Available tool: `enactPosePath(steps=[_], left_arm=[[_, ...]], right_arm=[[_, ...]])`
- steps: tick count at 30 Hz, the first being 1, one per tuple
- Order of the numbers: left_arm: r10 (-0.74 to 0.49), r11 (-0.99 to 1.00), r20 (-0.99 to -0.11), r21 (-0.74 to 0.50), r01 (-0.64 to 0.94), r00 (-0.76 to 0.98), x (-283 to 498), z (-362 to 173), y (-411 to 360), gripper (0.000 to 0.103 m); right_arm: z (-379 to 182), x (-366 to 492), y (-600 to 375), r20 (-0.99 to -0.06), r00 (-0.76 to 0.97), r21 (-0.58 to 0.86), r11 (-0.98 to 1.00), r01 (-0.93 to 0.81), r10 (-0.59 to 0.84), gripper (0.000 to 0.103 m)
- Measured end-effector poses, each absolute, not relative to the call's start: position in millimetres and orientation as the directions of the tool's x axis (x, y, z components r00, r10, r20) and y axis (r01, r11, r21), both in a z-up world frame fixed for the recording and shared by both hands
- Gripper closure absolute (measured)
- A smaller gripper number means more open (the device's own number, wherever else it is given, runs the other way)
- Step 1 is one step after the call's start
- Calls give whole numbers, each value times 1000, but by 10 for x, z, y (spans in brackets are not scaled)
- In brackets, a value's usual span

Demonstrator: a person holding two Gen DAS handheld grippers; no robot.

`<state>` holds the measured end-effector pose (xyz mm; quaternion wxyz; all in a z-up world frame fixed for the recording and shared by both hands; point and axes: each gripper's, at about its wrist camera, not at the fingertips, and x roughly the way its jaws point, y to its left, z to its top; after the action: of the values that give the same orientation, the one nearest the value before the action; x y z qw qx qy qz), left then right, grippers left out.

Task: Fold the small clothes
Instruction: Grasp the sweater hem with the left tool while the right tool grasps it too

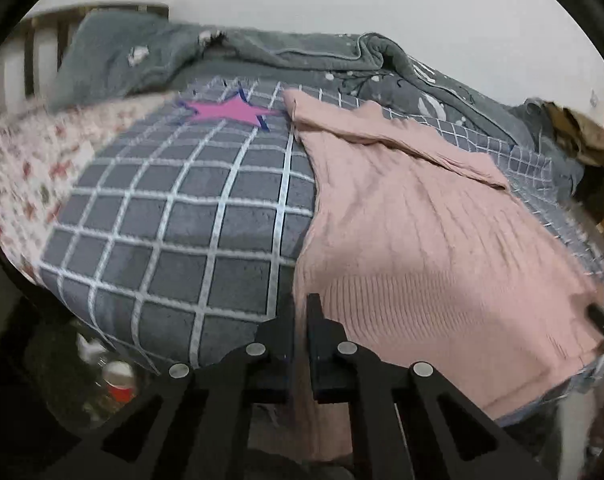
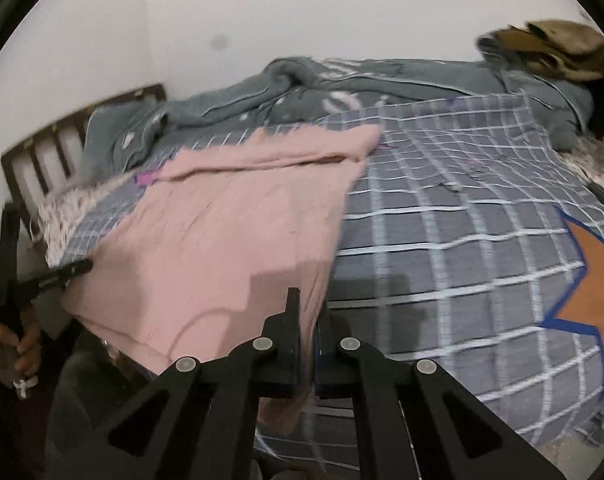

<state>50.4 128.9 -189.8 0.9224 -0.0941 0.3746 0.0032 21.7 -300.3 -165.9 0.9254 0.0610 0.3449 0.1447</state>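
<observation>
A pink knitted sweater (image 1: pixel 414 216) lies on a grey checked blanket (image 1: pixel 181 216) on a bed, with one sleeve folded across its top. My left gripper (image 1: pixel 302 312) is shut on the sweater's near left hem corner. My right gripper (image 2: pixel 306 308) is shut on the sweater's (image 2: pixel 221 232) near right hem corner. The hem hangs between them at the bed's front edge. The left gripper (image 2: pixel 77 268) also shows at the left of the right wrist view, and the right gripper's tip (image 1: pixel 602 320) at the far right of the left wrist view.
A grey quilt (image 1: pixel 261 52) is bunched along the wall at the back. A wooden headboard (image 2: pixel 61 140) stands at the left. A brown heap (image 2: pixel 554 48) lies at the far right. A red-capped bottle (image 1: pixel 117 380) stands on the floor below left. The blanket bears a pink star (image 1: pixel 229 110) and an orange star (image 2: pixel 598 276).
</observation>
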Motion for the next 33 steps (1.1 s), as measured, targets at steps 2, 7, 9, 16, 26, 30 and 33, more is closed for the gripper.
enactPosePath(steps=[2, 7, 9, 16, 26, 30, 33], left_arm=[[-77, 981, -701, -182, -72, 709, 519, -1927, 1267, 96], [-104, 984, -733, -174, -38, 672, 518, -1990, 1180, 93], [-122, 982, -737, -186, -26, 665, 485, -2006, 1212, 93], [-184, 967, -739, -256, -17, 648, 344, -2054, 1291, 86], [-229, 956, -756, -294, -5, 613, 241, -2203, 1176, 80], [-251, 943, -750, -332, -20, 611, 261, -2211, 1207, 80], [-270, 928, -734, -370, -34, 624, 258, -2204, 1264, 80]], right_arm=[[-1751, 272, -2970, -649, 699, 206, 954, -218, 300, 99], [-1879, 277, -2742, -692, 654, 178, 950, -256, 306, 93], [-1890, 225, -2764, -695, 651, 171, 950, -262, 305, 86], [-1926, 99, -2889, -697, 643, 198, 947, -254, 318, 71], [-2010, 48, -2874, -695, 621, 248, 932, -266, 362, 71], [-2021, 85, -2861, -690, 620, 266, 928, -262, 373, 71], [-2026, 109, -2853, -684, 619, 288, 922, -258, 387, 71]])
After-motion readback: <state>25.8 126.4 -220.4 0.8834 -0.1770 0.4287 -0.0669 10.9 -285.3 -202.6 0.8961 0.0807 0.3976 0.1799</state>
